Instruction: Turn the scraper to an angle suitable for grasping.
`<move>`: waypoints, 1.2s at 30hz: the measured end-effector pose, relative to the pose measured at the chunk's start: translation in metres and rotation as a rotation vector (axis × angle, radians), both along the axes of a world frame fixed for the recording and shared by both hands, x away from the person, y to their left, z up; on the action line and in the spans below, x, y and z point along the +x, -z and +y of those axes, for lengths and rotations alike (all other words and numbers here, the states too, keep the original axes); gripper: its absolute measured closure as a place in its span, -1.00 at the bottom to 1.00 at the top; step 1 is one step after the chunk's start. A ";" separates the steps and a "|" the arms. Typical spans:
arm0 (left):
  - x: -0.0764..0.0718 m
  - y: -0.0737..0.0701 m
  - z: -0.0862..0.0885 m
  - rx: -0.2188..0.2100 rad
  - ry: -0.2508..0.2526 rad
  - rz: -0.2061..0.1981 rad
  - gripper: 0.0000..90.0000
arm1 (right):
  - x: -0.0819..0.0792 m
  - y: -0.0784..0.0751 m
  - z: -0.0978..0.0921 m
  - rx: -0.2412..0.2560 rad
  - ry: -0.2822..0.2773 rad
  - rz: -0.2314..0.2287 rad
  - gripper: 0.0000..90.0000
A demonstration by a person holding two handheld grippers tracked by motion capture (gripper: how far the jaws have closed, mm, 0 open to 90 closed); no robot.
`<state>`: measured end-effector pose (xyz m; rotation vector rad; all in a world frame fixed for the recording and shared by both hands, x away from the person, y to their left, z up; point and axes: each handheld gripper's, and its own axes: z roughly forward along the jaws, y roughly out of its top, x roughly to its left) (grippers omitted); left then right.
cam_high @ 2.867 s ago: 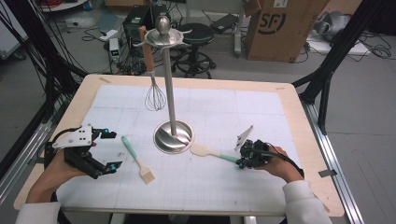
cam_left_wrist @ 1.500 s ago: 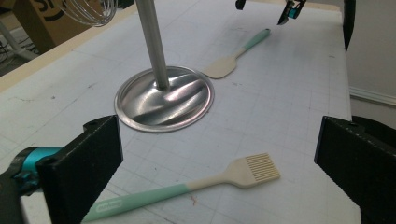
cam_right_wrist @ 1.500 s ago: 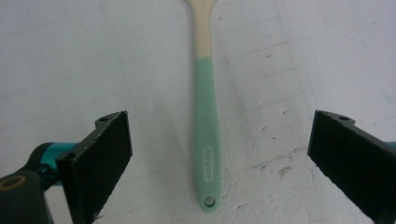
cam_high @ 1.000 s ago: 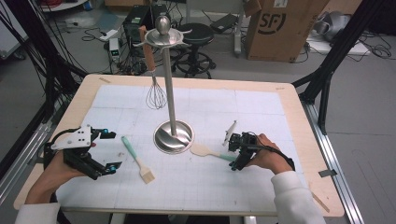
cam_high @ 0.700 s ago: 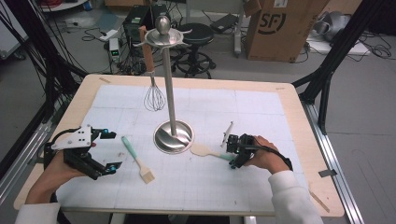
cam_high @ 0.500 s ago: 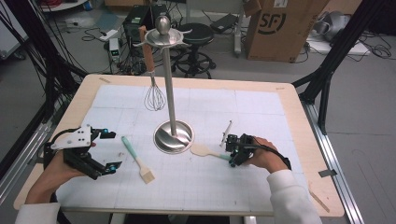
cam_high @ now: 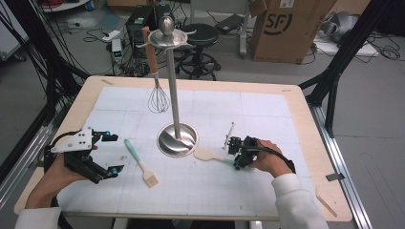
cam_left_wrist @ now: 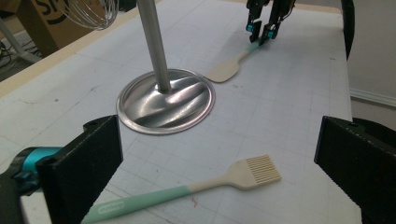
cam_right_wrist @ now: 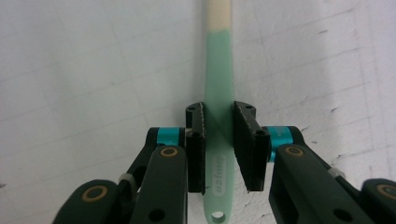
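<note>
Spatula handle pinched on the table

Jaws of the right gripper (cam_right_wrist: 219, 149) are pinching the green handle of the spatula (cam_high: 212, 155), which is lying on the table (cam_high: 267, 200) beside the stand (cam_high: 177, 138). Left gripper (cam_high: 111, 153) is hovering spread wide near the brush (cam_high: 141, 163).

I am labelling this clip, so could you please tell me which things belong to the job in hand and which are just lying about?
In the job:
right gripper
spatula

Lying about:
brush
whisk
stand
left gripper
</note>
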<state>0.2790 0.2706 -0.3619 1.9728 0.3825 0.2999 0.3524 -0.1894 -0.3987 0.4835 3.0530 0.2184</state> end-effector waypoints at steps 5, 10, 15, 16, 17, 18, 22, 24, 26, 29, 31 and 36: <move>0.000 0.000 0.002 0.003 -0.005 0.001 -0.96 | -0.005 -0.014 -0.006 0.070 -0.010 -0.003 0.68; 0.000 0.000 0.003 0.006 -0.013 0.000 -0.96 | -0.015 -0.032 -0.012 0.171 -0.052 -0.011 0.67; 0.000 -0.001 0.005 0.014 -0.014 -0.001 -0.96 | -0.025 -0.050 -0.013 0.250 -0.093 -0.042 0.67; -0.001 -0.001 0.006 0.019 -0.020 -0.001 -0.96 | -0.026 -0.052 -0.013 0.262 -0.090 -0.036 0.67; -0.001 -0.002 0.007 0.019 -0.022 -0.002 -0.96 | -0.028 -0.054 -0.012 0.278 -0.098 -0.042 0.67; -0.001 -0.002 0.008 0.019 -0.021 -0.004 -0.96 | -0.030 -0.057 -0.011 0.287 -0.105 -0.043 0.67; -0.003 -0.004 0.013 0.010 -0.028 -0.009 -0.96 | -0.035 -0.068 -0.011 0.354 -0.125 -0.051 0.67; -0.003 -0.005 0.016 0.013 -0.031 -0.010 -0.96 | -0.037 -0.076 -0.012 0.416 -0.132 -0.050 0.67; -0.004 -0.005 0.018 0.017 -0.038 -0.010 -0.96 | -0.040 -0.083 -0.012 0.457 -0.123 -0.046 0.67; -0.004 -0.005 0.020 0.024 -0.042 -0.006 -0.96 | -0.040 -0.092 -0.012 0.500 -0.131 -0.047 0.67; -0.005 -0.006 0.021 0.032 -0.042 -0.007 -0.96 | -0.041 -0.097 -0.009 0.509 -0.138 -0.055 0.67; -0.006 -0.008 0.024 0.033 -0.040 -0.011 -0.96 | -0.044 -0.104 0.002 0.541 -0.163 -0.078 0.67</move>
